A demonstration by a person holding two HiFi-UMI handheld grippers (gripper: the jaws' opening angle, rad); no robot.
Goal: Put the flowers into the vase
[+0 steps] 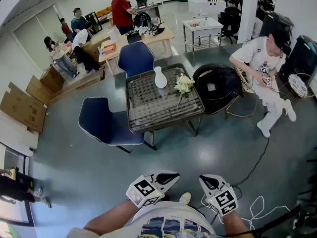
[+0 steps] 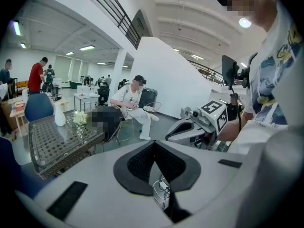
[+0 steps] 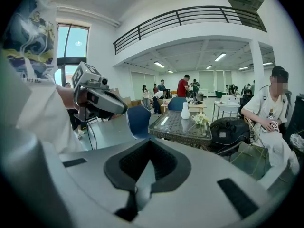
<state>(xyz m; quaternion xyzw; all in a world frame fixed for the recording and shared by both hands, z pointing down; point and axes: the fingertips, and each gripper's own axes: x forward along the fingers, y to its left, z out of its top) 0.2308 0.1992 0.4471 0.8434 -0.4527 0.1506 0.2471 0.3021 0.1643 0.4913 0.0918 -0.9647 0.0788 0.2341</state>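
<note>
Two grippers are held low by the person's body, well apart from the counter. The left gripper [image 2: 154, 144] is clenched, its dark, textured pads meeting at the tips with nothing between them. The right gripper [image 3: 149, 141] is clenched and empty likewise.

One roughly square counter [image 1: 148, 108] stands across the grey floor [image 1: 198, 152]. It has a dark woven frame and a glossy top that shows the weave.

On it are one white vase [image 1: 160, 77] and one bunch of pale cream flowers [image 1: 184, 85]. The vase is smooth and bulbous with a narrow neck, upright near the far edge. The flowers lie near the vase on its right, stems toward the near edge.

Two blue chairs [image 1: 134, 57] with rounded backs flank the counter, and one round black chair [image 1: 218, 90] stands at its right.
</note>
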